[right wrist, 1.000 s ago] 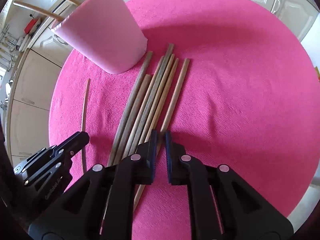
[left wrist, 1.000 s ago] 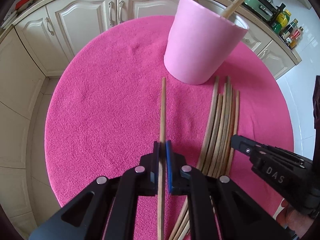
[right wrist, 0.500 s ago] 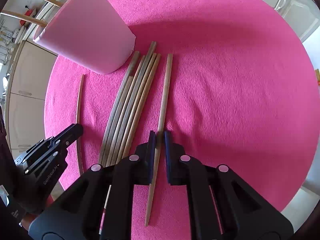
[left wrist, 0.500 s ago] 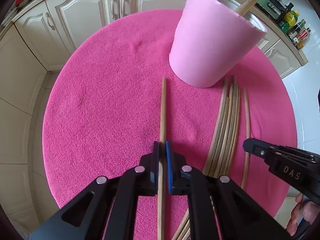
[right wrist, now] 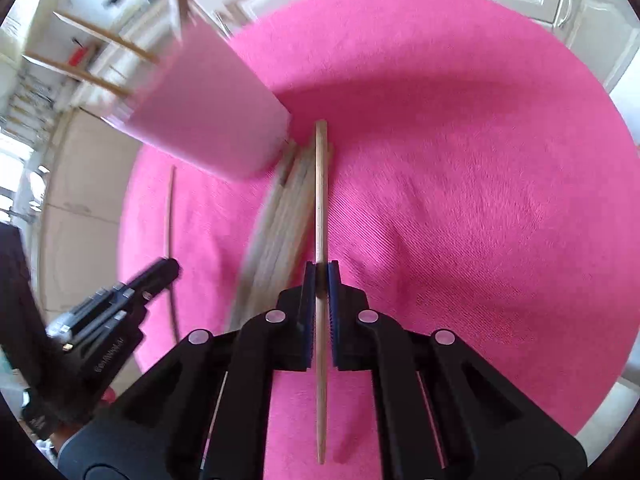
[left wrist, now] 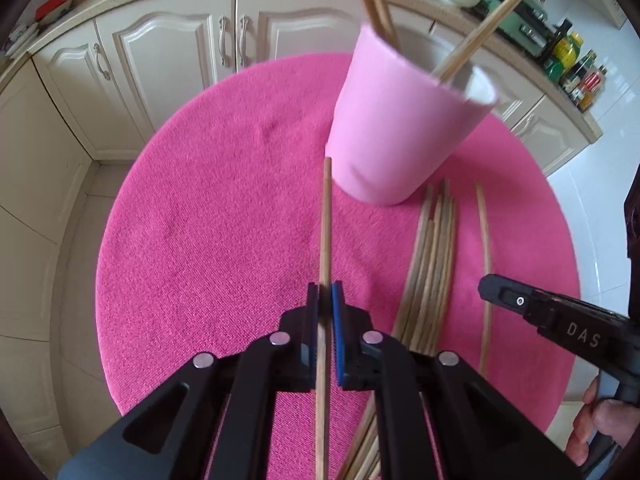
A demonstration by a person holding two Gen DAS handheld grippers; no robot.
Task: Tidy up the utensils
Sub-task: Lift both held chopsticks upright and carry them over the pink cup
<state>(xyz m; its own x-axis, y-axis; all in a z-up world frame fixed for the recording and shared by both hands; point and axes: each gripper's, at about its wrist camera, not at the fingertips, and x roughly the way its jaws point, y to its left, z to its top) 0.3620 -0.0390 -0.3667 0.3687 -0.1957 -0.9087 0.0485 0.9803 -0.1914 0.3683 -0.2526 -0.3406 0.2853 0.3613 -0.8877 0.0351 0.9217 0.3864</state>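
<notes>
- Chopsticks are split three ways: one in each gripper, a loose bundle [left wrist: 430,264] lying on the pink round mat [left wrist: 208,240], and a few standing in the pink cup [left wrist: 400,128]
- the left gripper [left wrist: 325,300] has its jaws closed narrowly on a single chopstick [left wrist: 326,220], which runs straight ahead between the blue pads, its far tip just short of the cup's base
- the right gripper [right wrist: 321,280] is likewise clamped on one chopstick [right wrist: 320,184], held near its middle, with the far end near the cup and the near end passing back between the fingers
- in the left wrist view the right gripper's black body comes in from the right edge, with its chopstick [left wrist: 484,248] showing just right of the bundle, and a bare hand [left wrist: 600,420] grips the handle below
- the bundle lies just right of the cup's base, the sticks roughly parallel and touching each other
- the cup stands on the far part of the mat, with three sticks [left wrist: 480,28] leaning out of its rim
- cream kitchen cabinets [left wrist: 160,60] run behind the mat, with bottles [left wrist: 576,64] on the counter at the far right
</notes>
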